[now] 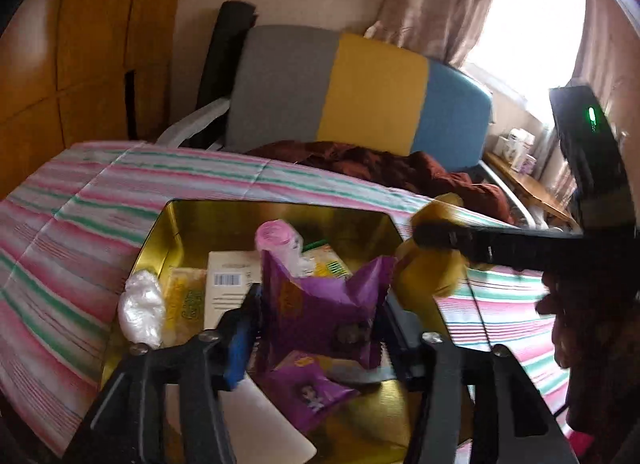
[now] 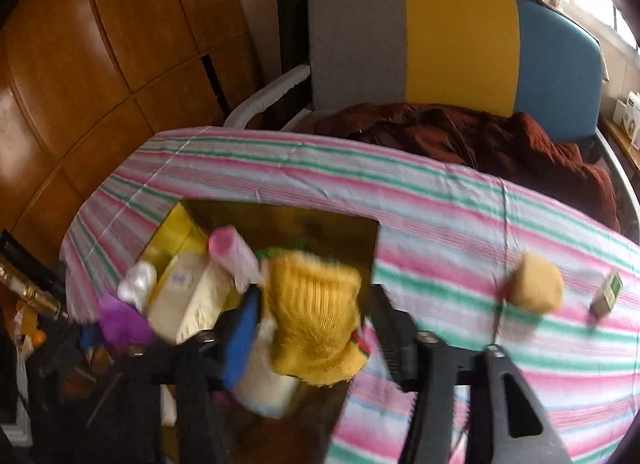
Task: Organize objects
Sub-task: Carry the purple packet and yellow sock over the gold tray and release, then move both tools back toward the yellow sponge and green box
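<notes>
Right up close, the left gripper [image 1: 320, 296] has its jaws standing apart with a crumpled purple packet [image 1: 324, 304] upright between them. The foil nearly fills the gap, but the pads look to be off it, so I read that as a loose hold at best. It hangs over the near half of the gold tin [image 1: 172, 224], which sits open on the striped cloth [image 1: 80, 204]. Left to right in the tin: a white plastic wad [image 1: 142, 308] on the left rim, a barcoded box [image 1: 228, 284], a pink tube [image 1: 276, 236] leaning at the back, and a second purple packet [image 1: 312, 392] lying flat below. So the tin is straight under this hand, and the packet only has to fall. Over to the other camera: the right gripper [image 2: 316, 296] is also spread wide, and a yellow knitted piece [image 2: 316, 312], badly blurred, sits between the fingers with daylight on its right side. It is over the tin's right-hand edge, and may land on the rim rather than inside. Further right, well apart from the tin, a tan spongy lump [image 2: 536, 284] and a small green box [image 2: 606, 294], tilted, wait on the cloth. Both lie on the right hand's side, so that hand looks the nearer for the next pick.
</notes>
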Demonstrator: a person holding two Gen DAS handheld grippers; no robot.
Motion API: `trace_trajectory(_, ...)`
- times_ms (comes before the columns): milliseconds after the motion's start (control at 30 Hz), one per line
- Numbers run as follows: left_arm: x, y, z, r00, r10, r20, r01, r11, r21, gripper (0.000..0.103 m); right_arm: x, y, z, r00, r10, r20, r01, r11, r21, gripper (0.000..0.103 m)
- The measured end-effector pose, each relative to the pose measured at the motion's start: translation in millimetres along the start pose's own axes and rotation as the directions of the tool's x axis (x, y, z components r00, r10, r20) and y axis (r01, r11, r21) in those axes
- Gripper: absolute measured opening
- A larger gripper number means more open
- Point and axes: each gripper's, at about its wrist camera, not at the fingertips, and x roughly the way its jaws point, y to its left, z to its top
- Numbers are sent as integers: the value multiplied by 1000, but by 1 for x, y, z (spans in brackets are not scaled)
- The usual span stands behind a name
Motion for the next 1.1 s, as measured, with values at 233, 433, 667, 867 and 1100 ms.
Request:
trace_trajectory(233, -8, 13, -13, 999, 31, 18, -30, 999, -11, 74, -6, 1, -16, 1000, -3, 9, 3, 1000, 27, 76)
trace_trajectory(433, -27, 18, -23, 996, 74, 43, -73, 997, -22, 82, -16, 11, -59, 997, -82, 9, 82, 996, 17, 79)
trace_trajectory(667, -49, 10, -32, 990, 119, 78, -123, 991, 43, 86, -33, 14, -89, 989, -139, 50, 137, 989, 51, 80)
trace_trajectory(867, -59, 0, -38, 987, 133, 86, -141, 986, 85, 87, -47, 7, -105, 983, -170, 65, 165, 983, 82, 80)
trace_trajectory(1100, -63, -11, -46, 989, 123, 83, -133, 983, 126, 87, -64, 3, -116, 967, -231, 102, 223, 971, 83, 80)
